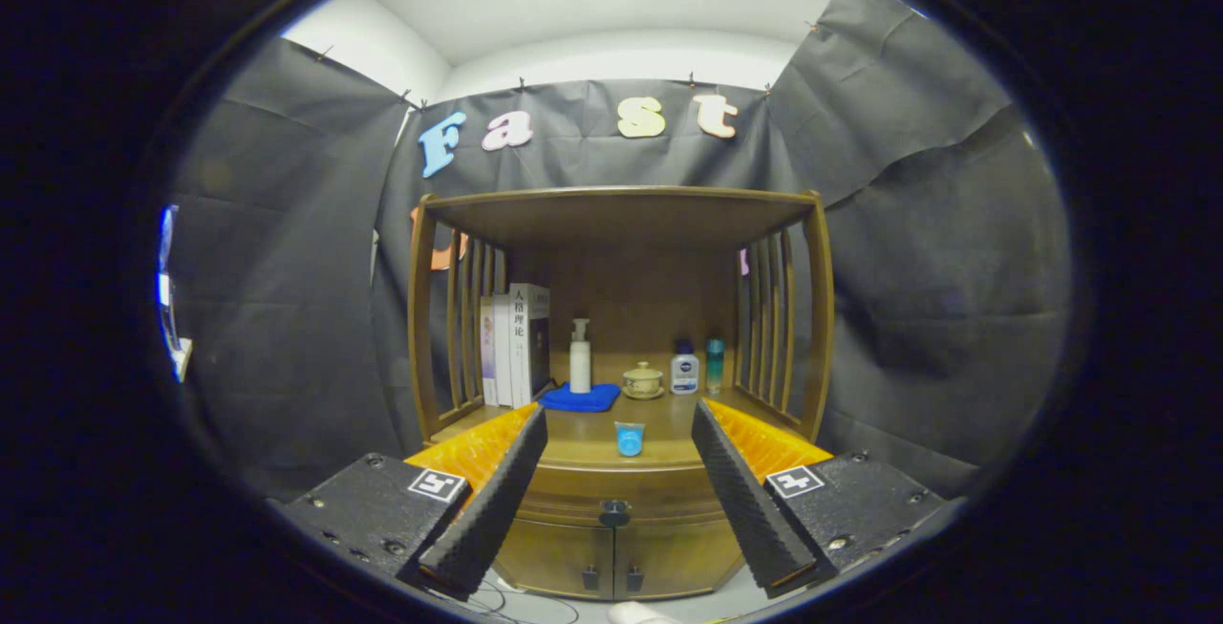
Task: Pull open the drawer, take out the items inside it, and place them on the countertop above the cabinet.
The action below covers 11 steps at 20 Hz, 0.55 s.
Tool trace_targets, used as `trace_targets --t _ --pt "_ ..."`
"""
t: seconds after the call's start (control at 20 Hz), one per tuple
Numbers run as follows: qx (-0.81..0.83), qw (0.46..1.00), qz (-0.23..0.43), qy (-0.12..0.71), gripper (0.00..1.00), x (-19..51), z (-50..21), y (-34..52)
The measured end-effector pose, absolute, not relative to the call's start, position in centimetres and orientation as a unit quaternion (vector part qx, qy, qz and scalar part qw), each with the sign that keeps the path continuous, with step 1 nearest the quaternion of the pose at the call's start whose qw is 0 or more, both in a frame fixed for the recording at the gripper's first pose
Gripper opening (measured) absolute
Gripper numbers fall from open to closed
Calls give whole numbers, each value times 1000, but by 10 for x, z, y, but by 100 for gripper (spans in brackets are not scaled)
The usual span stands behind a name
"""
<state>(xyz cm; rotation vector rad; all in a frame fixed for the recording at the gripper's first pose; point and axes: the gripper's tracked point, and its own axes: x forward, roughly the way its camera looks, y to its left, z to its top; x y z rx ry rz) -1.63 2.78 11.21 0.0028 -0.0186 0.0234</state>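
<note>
Currently my claw [616,495] hangs agape, lower centre, squared to the closed wooden drawer's dark knob [614,512]; small blue cup [629,439] sits on the table.

three books [516,345], three bottles [580,356], one cup [630,439]

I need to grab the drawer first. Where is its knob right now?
In the gripper view, the drawer knob sits at the middle of the closed drawer front, below the small blue cup on the countertop, between the open gripper's fingers.
</note>
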Motion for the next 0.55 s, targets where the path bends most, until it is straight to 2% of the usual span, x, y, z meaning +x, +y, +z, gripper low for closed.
trace_targets --t 0.55 --pt "-2 1000 23 -16 100 -21 116 35"
